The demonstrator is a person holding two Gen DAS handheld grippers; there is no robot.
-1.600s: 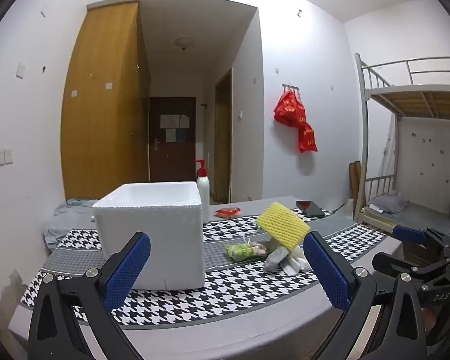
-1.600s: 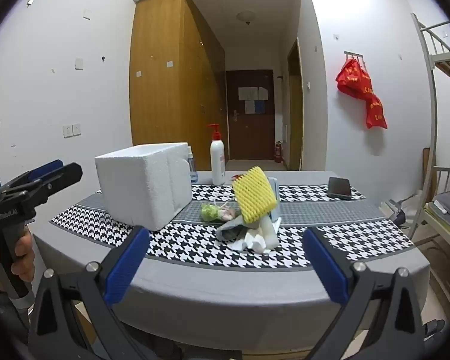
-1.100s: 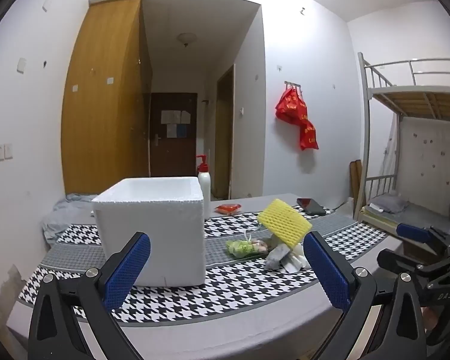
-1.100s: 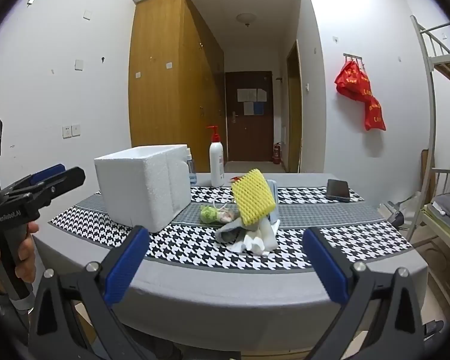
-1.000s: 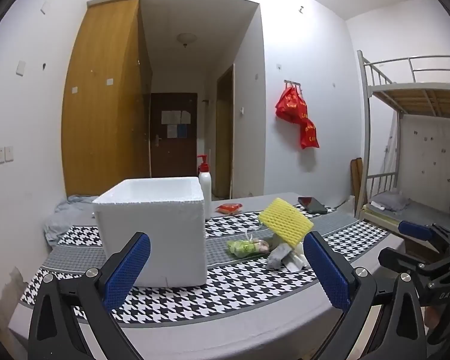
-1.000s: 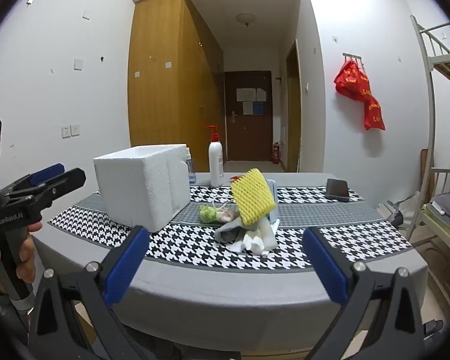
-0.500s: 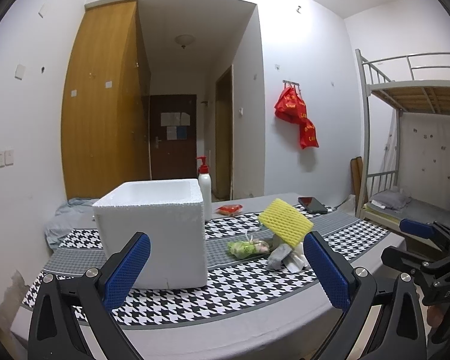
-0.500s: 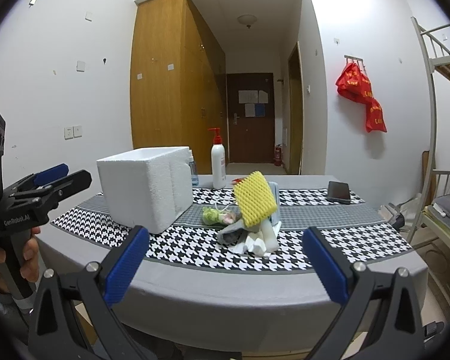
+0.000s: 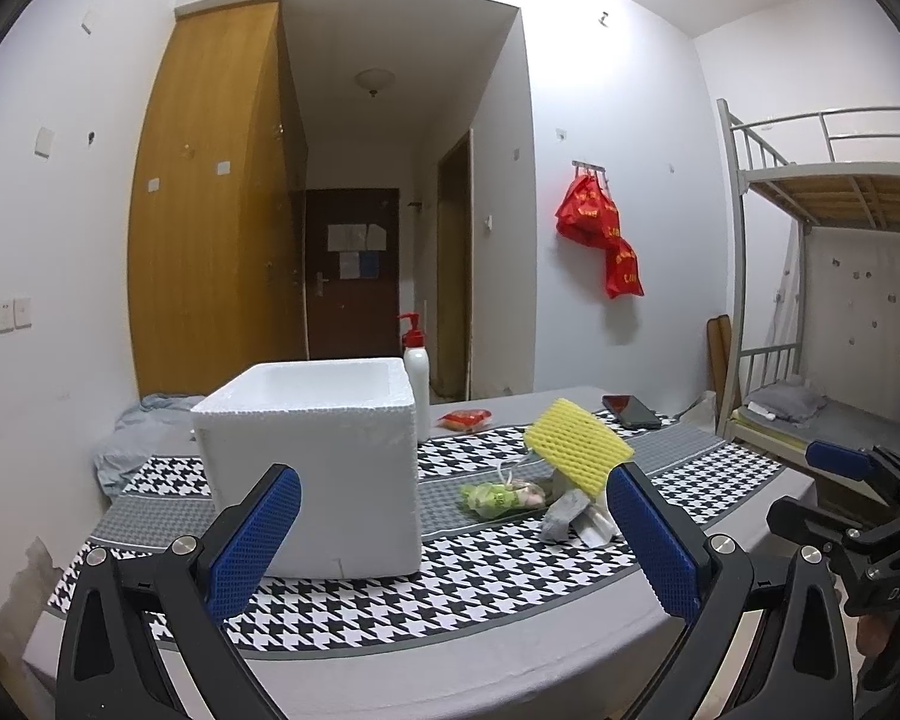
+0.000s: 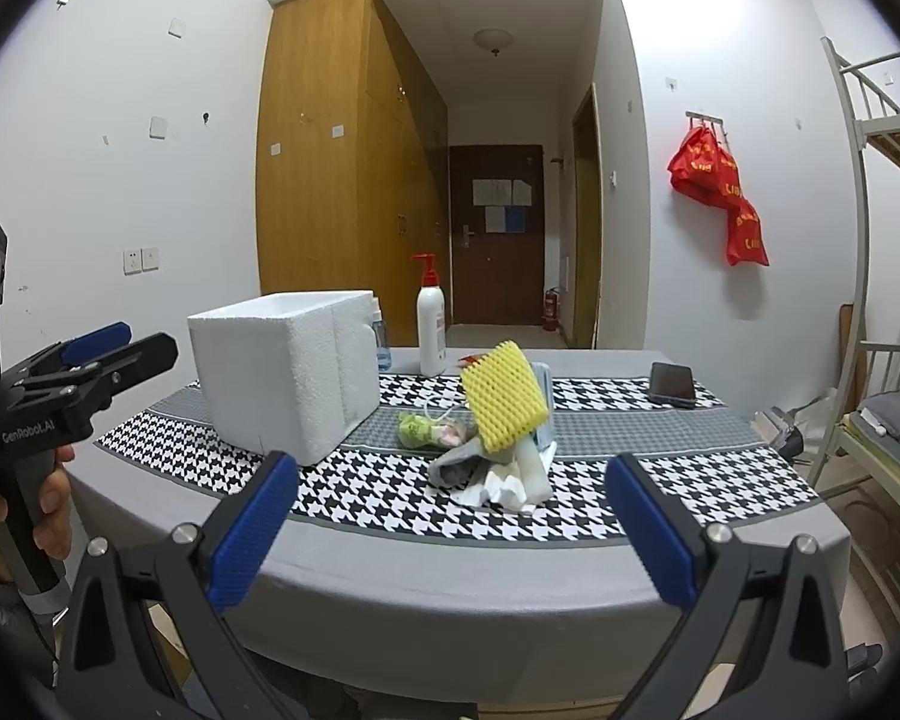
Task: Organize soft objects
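Fingers (image 9: 253,540) wide apart, empty

Dormitory bedroom, metal bunk bed (image 9: 822,180), wooden wardrobe (image 9: 210,210), cloth-covered table (image 10: 450,570), hallway door (image 10: 495,234)

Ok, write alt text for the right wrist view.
The open right gripper faces a table holding a white foam box, a pile of soft items topped by yellow foam netting, a pump bottle and a phone.
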